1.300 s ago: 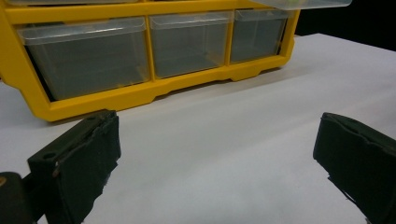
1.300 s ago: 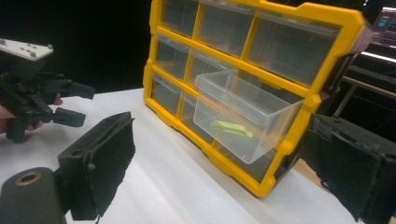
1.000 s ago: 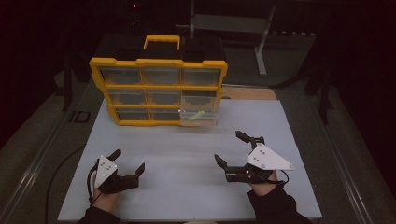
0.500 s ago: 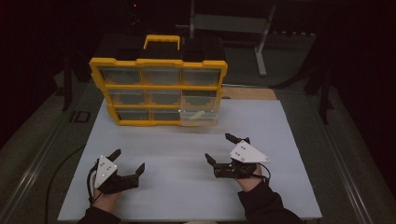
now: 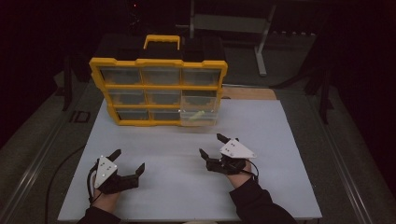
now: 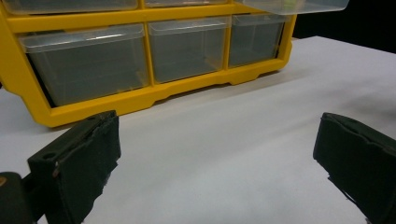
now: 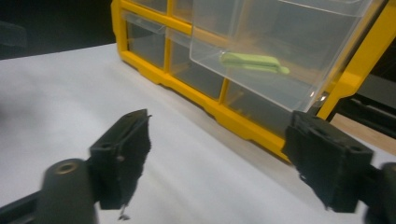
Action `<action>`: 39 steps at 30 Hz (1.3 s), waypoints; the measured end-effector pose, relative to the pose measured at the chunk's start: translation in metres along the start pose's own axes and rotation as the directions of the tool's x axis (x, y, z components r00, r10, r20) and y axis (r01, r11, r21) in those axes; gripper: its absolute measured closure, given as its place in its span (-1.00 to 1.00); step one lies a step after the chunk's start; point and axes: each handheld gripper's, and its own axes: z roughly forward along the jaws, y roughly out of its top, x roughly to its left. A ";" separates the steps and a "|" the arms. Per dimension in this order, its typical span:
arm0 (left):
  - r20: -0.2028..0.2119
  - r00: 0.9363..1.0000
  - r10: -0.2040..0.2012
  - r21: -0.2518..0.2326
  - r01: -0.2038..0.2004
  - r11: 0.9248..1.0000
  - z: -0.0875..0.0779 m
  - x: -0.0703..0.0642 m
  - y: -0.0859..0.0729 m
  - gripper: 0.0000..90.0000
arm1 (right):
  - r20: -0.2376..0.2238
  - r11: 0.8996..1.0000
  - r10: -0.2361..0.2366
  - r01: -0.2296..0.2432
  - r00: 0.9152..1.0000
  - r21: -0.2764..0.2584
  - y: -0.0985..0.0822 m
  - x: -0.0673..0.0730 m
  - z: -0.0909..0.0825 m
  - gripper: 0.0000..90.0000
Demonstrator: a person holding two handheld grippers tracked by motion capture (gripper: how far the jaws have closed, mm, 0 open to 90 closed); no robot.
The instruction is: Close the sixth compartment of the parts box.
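Note:
A yellow organizer (image 5: 159,86) with clear drawers stands at the back of the white mat (image 5: 280,140). Its bottom right drawer (image 5: 199,117) is pulled out and holds a green strip (image 5: 197,115). My right gripper (image 5: 212,145) is open just in front of that drawer, with nothing between its jaws. In the right gripper view the drawer (image 7: 280,42) and green strip (image 7: 254,62) lie close ahead of the gripper (image 7: 219,154). My left gripper (image 5: 127,160) rests open near the front left of the mat, facing the organizer's (image 6: 140,93) bottom row of drawers over its own jaws (image 6: 219,163).
A wooden board (image 5: 247,93) lies behind the mat at the right of the organizer. A metal stand (image 5: 261,42) rises in the dark background. A cable (image 5: 58,175) trails off the left side of the table.
My right gripper has moved left and forward, toward the pulled-out drawer. The left gripper has stayed in place.

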 end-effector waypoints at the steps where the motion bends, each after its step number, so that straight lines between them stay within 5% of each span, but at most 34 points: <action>1: 0.000 1.000 0.002 0.000 -0.002 1.000 0.000 0.000 0.000 -0.96 | 0.006 1.000 0.001 -0.001 1.000 -0.003 0.000 0.000 0.001 -0.47; 18: 0.005 1.000 -0.003 0.002 0.003 1.000 0.001 0.000 -0.001 -0.96 | 0.100 1.000 -0.005 0.004 0.995 0.014 0.005 0.007 0.010 0.17; 30: 0.009 1.000 0.004 0.004 -0.004 1.000 0.001 -0.001 -0.001 -0.96 | 0.155 1.000 0.020 -0.022 0.988 0.010 0.011 0.006 0.014 0.95; 39: 0.008 1.000 0.006 0.004 -0.006 1.000 0.001 -0.001 -0.001 -0.97 | 0.173 0.999 0.024 -0.029 0.985 0.023 0.014 0.002 0.019 1.00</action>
